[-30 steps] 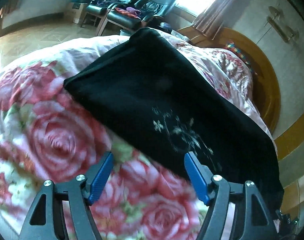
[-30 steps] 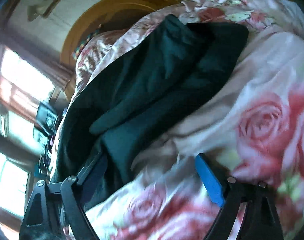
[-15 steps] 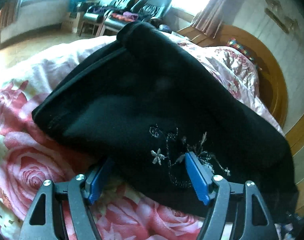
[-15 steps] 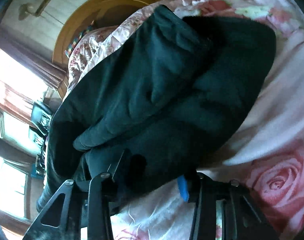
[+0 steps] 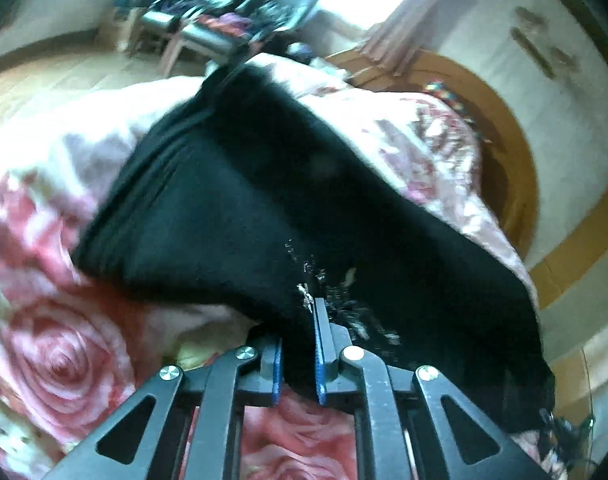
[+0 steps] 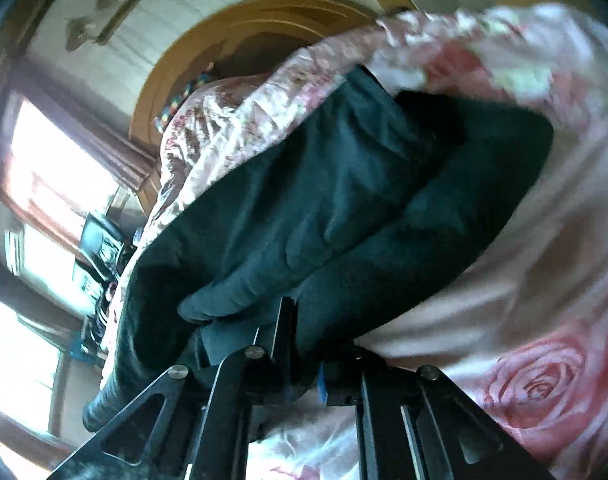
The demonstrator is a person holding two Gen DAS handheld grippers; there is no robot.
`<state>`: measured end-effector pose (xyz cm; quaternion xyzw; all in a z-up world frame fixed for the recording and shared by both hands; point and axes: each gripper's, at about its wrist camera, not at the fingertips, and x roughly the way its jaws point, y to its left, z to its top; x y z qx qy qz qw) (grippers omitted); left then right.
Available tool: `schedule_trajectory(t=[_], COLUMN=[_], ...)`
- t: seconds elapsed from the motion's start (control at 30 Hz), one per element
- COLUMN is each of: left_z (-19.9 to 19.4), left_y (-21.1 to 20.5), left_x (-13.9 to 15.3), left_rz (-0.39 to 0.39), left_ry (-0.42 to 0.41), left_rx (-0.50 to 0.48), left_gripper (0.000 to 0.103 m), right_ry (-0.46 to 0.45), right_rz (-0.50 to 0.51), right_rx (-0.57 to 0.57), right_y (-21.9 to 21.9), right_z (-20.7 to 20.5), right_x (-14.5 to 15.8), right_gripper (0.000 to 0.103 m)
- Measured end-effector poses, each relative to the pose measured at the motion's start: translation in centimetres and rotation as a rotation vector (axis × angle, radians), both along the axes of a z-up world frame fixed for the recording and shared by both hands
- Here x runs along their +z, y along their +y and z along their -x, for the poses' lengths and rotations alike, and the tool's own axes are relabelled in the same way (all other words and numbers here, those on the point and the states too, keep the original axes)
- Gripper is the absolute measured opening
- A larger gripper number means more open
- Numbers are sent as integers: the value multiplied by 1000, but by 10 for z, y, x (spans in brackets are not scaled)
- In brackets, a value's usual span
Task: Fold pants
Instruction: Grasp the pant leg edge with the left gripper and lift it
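Black pants [image 5: 232, 216] with a small pale embroidered flower pattern lie across a bed covered by a pink rose blanket [image 5: 60, 352]. My left gripper [image 5: 298, 344] is shut on the near edge of the pants, by the embroidery, and the cloth bunches up there. In the right wrist view the same pants [image 6: 343, 216] show as dark folded layers. My right gripper [image 6: 304, 344] is shut on their near edge; the cloth hides its fingertips.
A curved wooden headboard [image 5: 515, 168] stands at the far end of the bed, with a white panelled wall behind it. Dark armchairs [image 5: 240, 12] and bright windows lie beyond the bed. A colourful pillow edge [image 6: 184, 96] shows by the headboard.
Both grippers were open a second ago, moved in over the pants' near edge, and have shut on the cloth. The pants' edge now lifts and bunches at both grippers.
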<state>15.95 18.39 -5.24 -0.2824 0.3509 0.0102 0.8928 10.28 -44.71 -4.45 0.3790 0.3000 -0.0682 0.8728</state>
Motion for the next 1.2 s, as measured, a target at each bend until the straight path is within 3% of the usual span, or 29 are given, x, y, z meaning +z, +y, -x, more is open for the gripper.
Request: schedule_trajectory(t=[0.07,0.27,0.47,0.63,0.8,0.87,0.9,0.93,0.97,1.0,1.1,1.17,1.2], left_z=[3,23,57,82,83,83,82,80,77,75,72,69,70], left_y=[-1,11,31,52,40,36,35,37,38,40,44,46,46], left_x=[18,48,49,26,-10,-17,-20,-22,-25,-27,-30,-31,-34], left_rz=[-5,89,158,190,196,185,188,205,233,258,298,318,320], left_ry=[-32,-110,-124,-84,12,18,24,33,42,53,51,38,48], left_rx=[-33,-47,-20,30,28,33,33,32,32,41,79,89,90], left_gripper=[11,10,10,10,12,19,27,33,34,35,35,31,16], right_ry=[-14,-123,-191,-176,-25,-10,-9,-7,-15,-35,-49,-29,-7], right_rz=[31,103,137,108,63,54,48,35,11,-11,-67,-110,-113], right_rx=[2,-18,-20,-35,-16,-8,-2,1,-10,-29,-122,-165,-174], right_y=[3,16,24,15,11,9,9,7,2,-3,-23,-36,-40], right_z=[2,27,77,118,128,130,130,130,131,132,134,132,130], right_x=[13,61,87,69,6,-8,-11,-14,-16,-16,-19,-25,-27], right_gripper=[8,7,7,7,11,12,26,52,66,72,70,58,43])
